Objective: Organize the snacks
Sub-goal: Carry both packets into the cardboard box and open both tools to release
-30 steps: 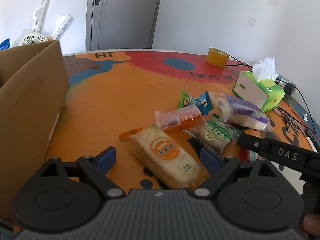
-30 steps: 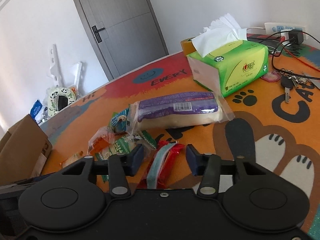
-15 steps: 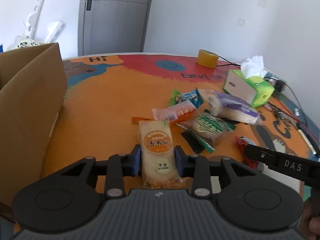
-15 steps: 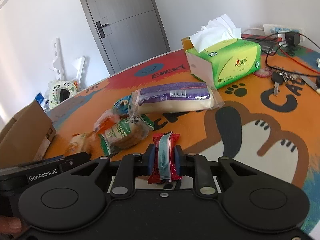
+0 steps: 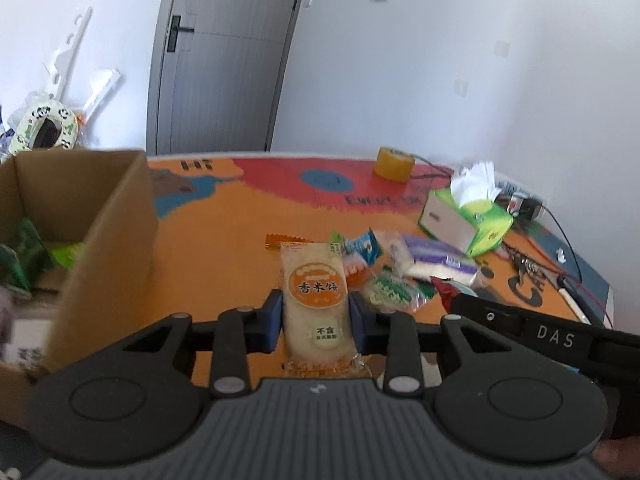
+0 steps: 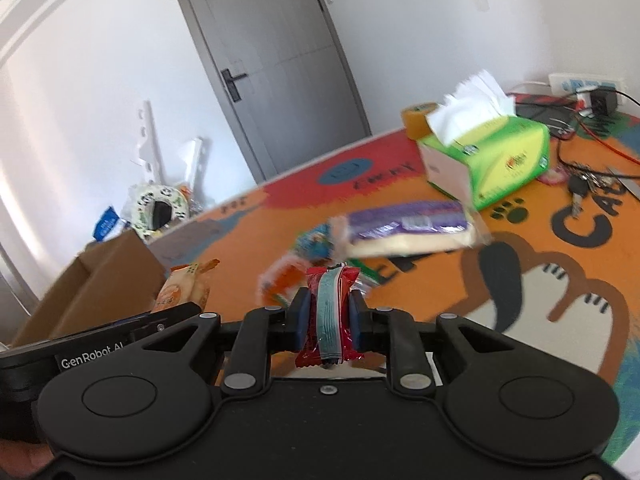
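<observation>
Left wrist: left gripper (image 5: 316, 314) clamps rice cracker packet (image 5: 316, 304) aloft; right gripper (image 6: 329, 322) pinches red snack (image 6: 328, 316).

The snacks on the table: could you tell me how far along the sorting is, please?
Done: some green packets already lie in the cardboard box. In hand: the left gripper clamps a rice cracker pack, the right gripper a red snack bar, both lifted. Left: the purple-wrapped bread and a few small packets on the table.
</observation>
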A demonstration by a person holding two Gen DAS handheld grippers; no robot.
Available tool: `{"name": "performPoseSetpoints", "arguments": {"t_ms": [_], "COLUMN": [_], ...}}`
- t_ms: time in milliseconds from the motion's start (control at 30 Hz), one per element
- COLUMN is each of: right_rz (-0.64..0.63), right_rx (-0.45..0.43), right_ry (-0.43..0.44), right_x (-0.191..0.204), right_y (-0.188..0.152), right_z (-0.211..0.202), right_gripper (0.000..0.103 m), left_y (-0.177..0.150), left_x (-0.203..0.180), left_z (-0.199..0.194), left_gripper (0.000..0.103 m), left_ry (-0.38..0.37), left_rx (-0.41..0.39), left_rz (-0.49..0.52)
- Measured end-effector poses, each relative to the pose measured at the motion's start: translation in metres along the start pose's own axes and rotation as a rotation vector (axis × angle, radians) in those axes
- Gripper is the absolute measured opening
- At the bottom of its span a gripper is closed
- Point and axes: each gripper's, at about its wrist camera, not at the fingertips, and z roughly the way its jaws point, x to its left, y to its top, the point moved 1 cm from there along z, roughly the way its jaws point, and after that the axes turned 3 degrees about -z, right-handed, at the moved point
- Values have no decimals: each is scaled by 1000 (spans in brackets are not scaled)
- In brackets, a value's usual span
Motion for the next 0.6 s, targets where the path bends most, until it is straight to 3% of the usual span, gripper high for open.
{"name": "performPoseSetpoints", "arguments": {"t_ms": [600], "right_rz": [-56], "right_rx": [-63], "right_ry": [157], "right_x": [68], "right_y": [22], "right_z": [-1], "right_gripper": [21], "left_y": [31], "left_x": [34], "left_z": [-56], "left_gripper": [33], "left_ry": [51], "left_rx": [-125], "left_rz": [-26]}}
